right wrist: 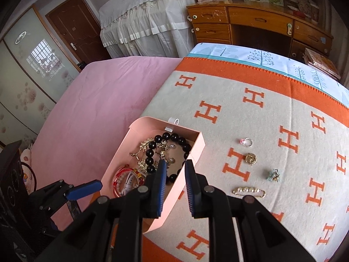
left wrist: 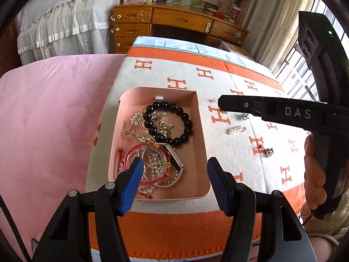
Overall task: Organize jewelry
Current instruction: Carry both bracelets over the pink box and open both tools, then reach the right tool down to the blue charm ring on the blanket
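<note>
A pink jewelry box [left wrist: 201, 144] [right wrist: 197, 147] lies open on the H-patterned blanket. It holds a black bead bracelet [left wrist: 172, 122] [right wrist: 150, 152], gold hair combs [left wrist: 136, 119], a red bangle and pearls [left wrist: 152, 163]. My left gripper [left wrist: 174, 168] is open and empty above the box's near end. My right gripper [right wrist: 175, 170] is open and empty over the box's right wall; its arm shows in the left wrist view [left wrist: 261, 109]. On the blanket lie a pink-stone ring [right wrist: 246, 142], a gold brooch [right wrist: 250, 159], a teal earring [right wrist: 274, 175] and a pearl pin [right wrist: 249, 191] [left wrist: 236, 130].
The blanket [left wrist: 218, 76] covers a bed with a pink sheet [left wrist: 54, 109] on the left. A wooden desk [left wrist: 174, 26] stands behind. A red-bead earring [left wrist: 266, 149] lies at the right. A window [left wrist: 305, 72] is at the far right.
</note>
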Action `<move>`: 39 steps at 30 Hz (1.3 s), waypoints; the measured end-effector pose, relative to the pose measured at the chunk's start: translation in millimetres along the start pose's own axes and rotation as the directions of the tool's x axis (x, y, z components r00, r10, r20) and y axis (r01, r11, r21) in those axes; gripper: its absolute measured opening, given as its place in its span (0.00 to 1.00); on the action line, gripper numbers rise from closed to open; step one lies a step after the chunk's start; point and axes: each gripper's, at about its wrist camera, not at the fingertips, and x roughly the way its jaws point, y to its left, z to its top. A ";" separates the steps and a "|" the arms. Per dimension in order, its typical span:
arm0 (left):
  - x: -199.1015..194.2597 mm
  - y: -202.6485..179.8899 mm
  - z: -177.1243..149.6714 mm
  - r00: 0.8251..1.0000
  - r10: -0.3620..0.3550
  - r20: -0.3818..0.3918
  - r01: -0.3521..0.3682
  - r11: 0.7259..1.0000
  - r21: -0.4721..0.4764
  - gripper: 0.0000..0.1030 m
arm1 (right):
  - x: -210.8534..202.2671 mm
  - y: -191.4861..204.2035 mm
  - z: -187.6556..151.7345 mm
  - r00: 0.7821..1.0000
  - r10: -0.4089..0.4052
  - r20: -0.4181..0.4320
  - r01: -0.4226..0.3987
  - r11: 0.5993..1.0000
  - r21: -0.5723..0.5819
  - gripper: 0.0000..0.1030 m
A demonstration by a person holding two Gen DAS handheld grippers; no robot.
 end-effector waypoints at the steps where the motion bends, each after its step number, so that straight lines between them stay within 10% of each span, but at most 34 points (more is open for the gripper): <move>1: -0.4 -2.8 -0.4 1.000 0.001 0.003 -0.001 1.000 0.006 0.57 | -2.7 -0.9 -3.3 1.000 0.009 0.002 -0.009 1.000 0.003 0.17; 39: 3.3 -95.8 9.9 0.999 -0.038 0.028 0.033 0.985 0.167 0.70 | -97.8 -88.8 -79.4 0.970 -0.134 0.203 0.103 0.982 0.156 0.17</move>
